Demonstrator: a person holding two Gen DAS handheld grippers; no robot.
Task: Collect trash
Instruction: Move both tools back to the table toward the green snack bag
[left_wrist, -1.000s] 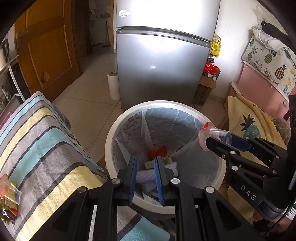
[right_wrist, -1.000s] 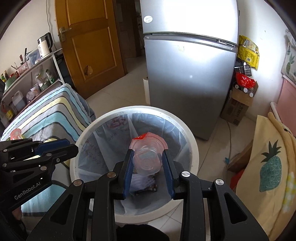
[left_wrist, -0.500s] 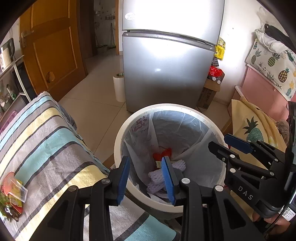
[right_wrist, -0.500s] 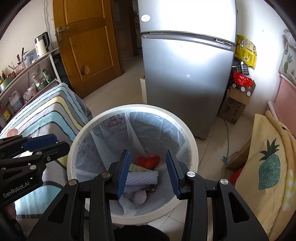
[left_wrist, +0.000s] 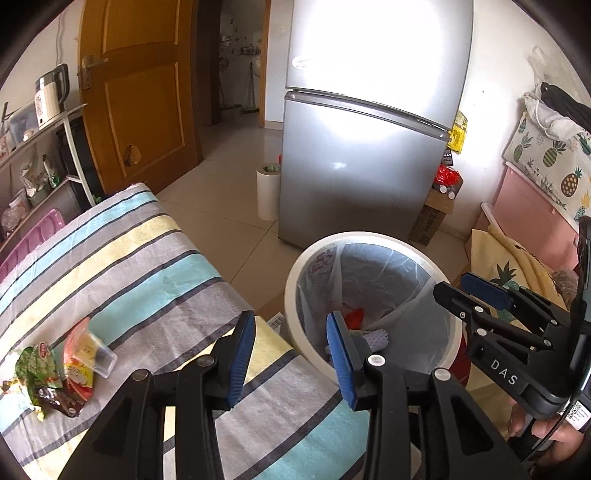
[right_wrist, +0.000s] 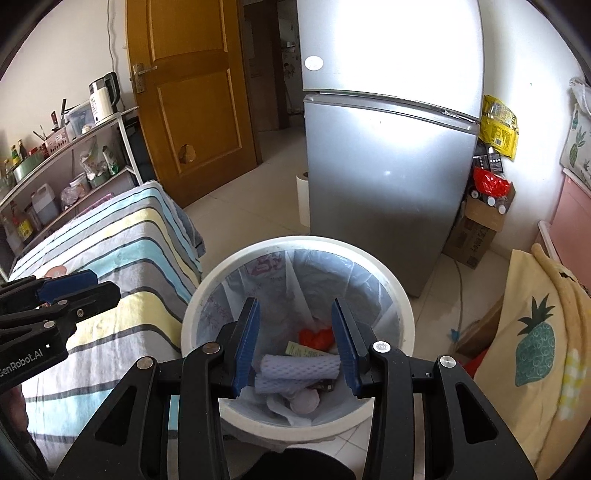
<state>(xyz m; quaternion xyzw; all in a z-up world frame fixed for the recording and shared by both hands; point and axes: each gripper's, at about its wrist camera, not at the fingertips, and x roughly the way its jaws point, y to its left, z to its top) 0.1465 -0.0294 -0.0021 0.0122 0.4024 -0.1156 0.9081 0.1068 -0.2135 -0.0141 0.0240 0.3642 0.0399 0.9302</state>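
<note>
A white trash bin (right_wrist: 404, 314) with a clear liner stands on the floor beside the striped table (left_wrist: 122, 258); it also shows in the left wrist view (left_wrist: 291, 280). Inside lie white foam netting (right_wrist: 299, 367), a red scrap (right_wrist: 314, 338) and a plastic cup (right_wrist: 304, 400). My right gripper (right_wrist: 294, 341) is open and empty above the bin. My left gripper (left_wrist: 290, 354) is open and empty over the table's edge next to the bin. A clear cup with a red and yellow wrapper (left_wrist: 86, 352) and a green snack wrapper (left_wrist: 37, 373) lie on the table at the left.
A silver fridge (left_wrist: 365, 147) stands behind the bin, with a paper roll (left_wrist: 267, 192) on the floor beside it. A wooden door (left_wrist: 136, 92) and a shelf rack (right_wrist: 70, 166) are at the left. A pineapple-print cloth (right_wrist: 532, 332) lies at the right.
Both grippers let go of their trash into the bin and opened. The left gripper then swung left, from over the bin to over the table edge. The right gripper rose a little.
</note>
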